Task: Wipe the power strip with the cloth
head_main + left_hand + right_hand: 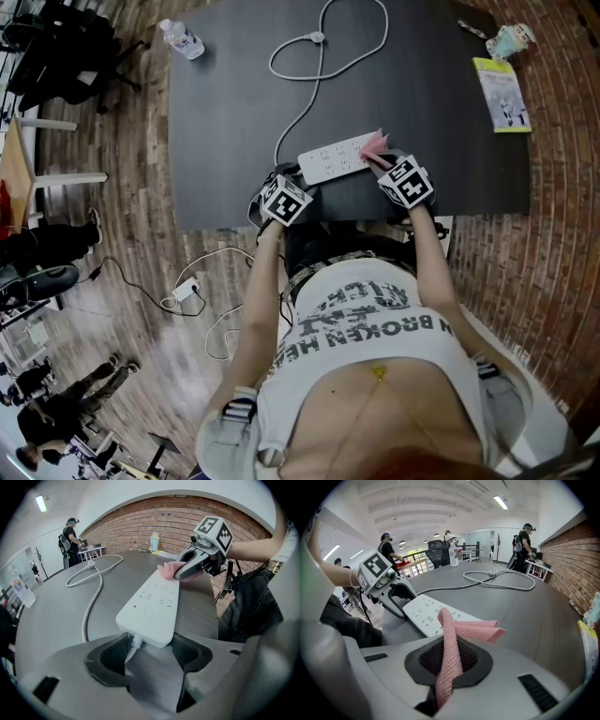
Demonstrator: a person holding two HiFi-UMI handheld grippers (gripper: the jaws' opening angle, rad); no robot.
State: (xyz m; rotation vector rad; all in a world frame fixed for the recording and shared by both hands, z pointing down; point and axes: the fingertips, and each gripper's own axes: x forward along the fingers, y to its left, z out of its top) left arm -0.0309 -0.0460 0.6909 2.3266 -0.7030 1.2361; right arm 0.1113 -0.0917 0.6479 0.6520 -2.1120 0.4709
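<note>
A white power strip (pixel 333 157) lies near the front edge of the dark table (pixel 225 122). Its cord (pixel 323 42) loops away to the back. In the left gripper view, my left gripper (pixel 149 641) has its jaws closed on the cord end of the power strip (pixel 152 604). My right gripper (pixel 449 644) is shut on a pink cloth (pixel 476 631). The cloth's free end rests on the other end of the power strip (pixel 423 613). In the head view the left gripper (pixel 298 183) and the right gripper (pixel 380 166) sit at opposite ends of the strip, with the cloth (pixel 375 142) between.
A water bottle (pixel 181 38) lies at the table's back left. A yellow-green booklet (pixel 502 94) and a small cup (pixel 512 39) are at the back right. A white adapter with a cord (pixel 185 291) lies on the wood floor. People stand in the background.
</note>
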